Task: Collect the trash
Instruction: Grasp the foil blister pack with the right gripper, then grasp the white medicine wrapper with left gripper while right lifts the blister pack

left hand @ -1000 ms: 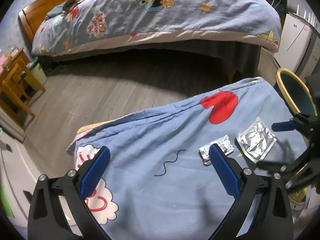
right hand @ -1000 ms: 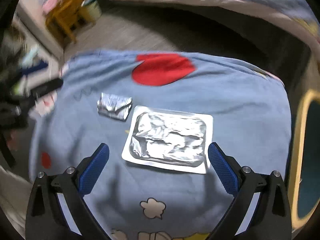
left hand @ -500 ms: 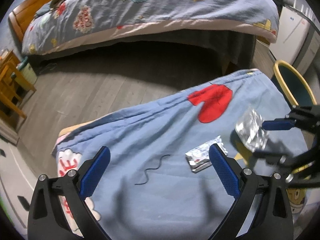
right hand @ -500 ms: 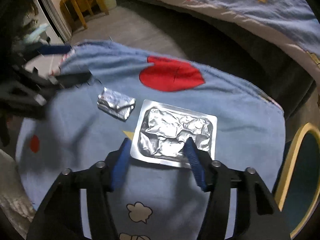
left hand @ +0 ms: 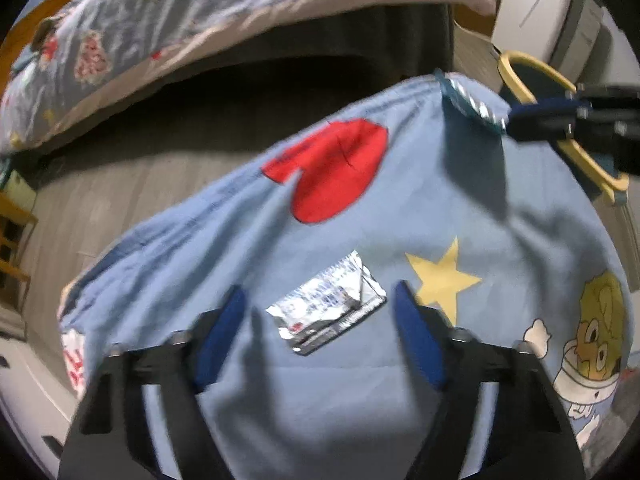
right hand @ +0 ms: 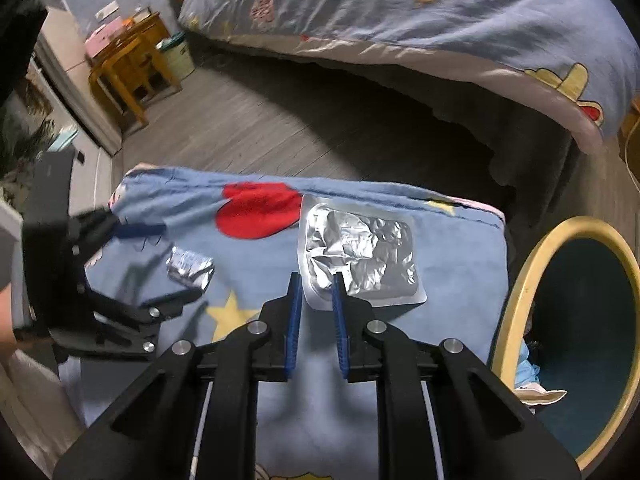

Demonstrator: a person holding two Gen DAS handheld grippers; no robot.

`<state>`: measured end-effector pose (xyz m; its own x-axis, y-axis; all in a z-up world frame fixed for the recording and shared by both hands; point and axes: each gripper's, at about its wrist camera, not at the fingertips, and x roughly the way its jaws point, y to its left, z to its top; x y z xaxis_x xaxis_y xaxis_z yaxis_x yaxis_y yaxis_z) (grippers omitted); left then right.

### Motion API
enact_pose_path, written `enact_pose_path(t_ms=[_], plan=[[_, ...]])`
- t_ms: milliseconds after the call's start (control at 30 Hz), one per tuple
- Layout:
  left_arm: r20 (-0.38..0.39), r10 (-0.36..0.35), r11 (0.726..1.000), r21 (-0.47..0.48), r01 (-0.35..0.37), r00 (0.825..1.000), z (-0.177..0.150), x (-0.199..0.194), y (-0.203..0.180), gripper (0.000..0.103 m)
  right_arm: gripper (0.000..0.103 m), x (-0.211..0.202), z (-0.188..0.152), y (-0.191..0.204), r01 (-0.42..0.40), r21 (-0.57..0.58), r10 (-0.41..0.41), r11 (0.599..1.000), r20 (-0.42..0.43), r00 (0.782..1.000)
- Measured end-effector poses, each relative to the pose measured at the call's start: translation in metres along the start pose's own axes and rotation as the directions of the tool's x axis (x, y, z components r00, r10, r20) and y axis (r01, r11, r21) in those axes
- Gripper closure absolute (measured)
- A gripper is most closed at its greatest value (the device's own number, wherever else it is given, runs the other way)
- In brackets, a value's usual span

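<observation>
My right gripper (right hand: 316, 284) is shut on the near edge of a large silver foil packet (right hand: 360, 252) and holds it lifted above the blue cloth (right hand: 460, 240). In the left wrist view the packet (left hand: 472, 104) hangs edge-on from the right gripper's fingers (left hand: 536, 120) at the upper right. A small crumpled foil wrapper (left hand: 328, 304) lies on the cloth between the fingers of my left gripper (left hand: 320, 320), which is open and low over it. The wrapper also shows in the right wrist view (right hand: 190, 266).
A yellow-rimmed dark bin (right hand: 576, 320) stands right of the cloth, also in the left wrist view (left hand: 560, 120). A bed with a cartoon quilt (right hand: 400, 12) lies across the grey floor. A wooden stool (right hand: 128, 64) is far left.
My right gripper has closed on the large foil packet and lifted it off the cloth. My left gripper has moved forward and down, and the small wrapper now lies between its fingers.
</observation>
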<state>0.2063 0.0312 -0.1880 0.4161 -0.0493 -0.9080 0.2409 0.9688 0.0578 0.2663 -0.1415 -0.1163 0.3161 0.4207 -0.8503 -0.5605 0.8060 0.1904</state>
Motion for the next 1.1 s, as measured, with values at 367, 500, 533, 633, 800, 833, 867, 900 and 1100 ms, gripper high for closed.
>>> enact_pose_path(t_ms=[367, 500, 533, 633, 800, 833, 867, 900, 1100], plan=[[-0.023, -0.013, 0.996, 0.084, 0.014, 1.0, 0.0, -0.003, -0.011, 0.042, 0.101, 0.013, -0.005, 0.018, -0.15, -0.092, 0.138, 0.984, -0.128, 0.982], [0.001, -0.019, 0.997, 0.08, 0.019, 1.0, 0.003, -0.009, -0.006, 0.042, 0.101, 0.012, -0.002, 0.016, -0.14, -0.094, 0.128, 0.986, -0.128, 0.984], [0.006, -0.022, 0.997, 0.073, 0.022, 1.0, 0.003, -0.01, -0.003, 0.042, 0.101, 0.011, -0.001, 0.015, -0.122, -0.103, 0.11, 0.987, -0.123, 0.986], [0.017, -0.027, 0.998, 0.053, 0.026, 0.999, 0.006, -0.012, 0.005, 0.042, 0.079, 0.016, -0.002, -0.003, -0.052, -0.046, 0.046, 0.998, -0.132, 0.99], [0.013, -0.023, 0.998, 0.052, 0.023, 1.0, 0.007, -0.009, 0.006, 0.042, 0.017, 0.034, -0.001, -0.031, 0.026, 0.135, -0.005, 0.99, -0.151, 0.989], [0.012, -0.023, 0.998, 0.054, 0.022, 1.0, 0.007, -0.009, 0.005, 0.042, 0.014, 0.039, 0.0, -0.03, 0.044, 0.137, -0.022, 0.99, -0.157, 0.987], [0.011, -0.025, 0.998, 0.054, 0.025, 1.0, 0.007, -0.008, 0.005, 0.042, 0.014, 0.042, 0.001, -0.028, 0.048, 0.13, -0.027, 0.99, -0.16, 0.987], [0.011, -0.027, 0.998, 0.056, 0.026, 1.0, 0.006, -0.009, 0.004, 0.042, 0.013, 0.046, 0.002, -0.025, 0.064, 0.119, -0.044, 0.991, -0.166, 0.985], [0.01, -0.034, 0.998, 0.05, 0.033, 0.999, 0.009, -0.007, 0.008, 0.042, 0.006, 0.072, 0.005, -0.012, 0.058, 0.093, -0.039, 0.994, -0.194, 0.98]])
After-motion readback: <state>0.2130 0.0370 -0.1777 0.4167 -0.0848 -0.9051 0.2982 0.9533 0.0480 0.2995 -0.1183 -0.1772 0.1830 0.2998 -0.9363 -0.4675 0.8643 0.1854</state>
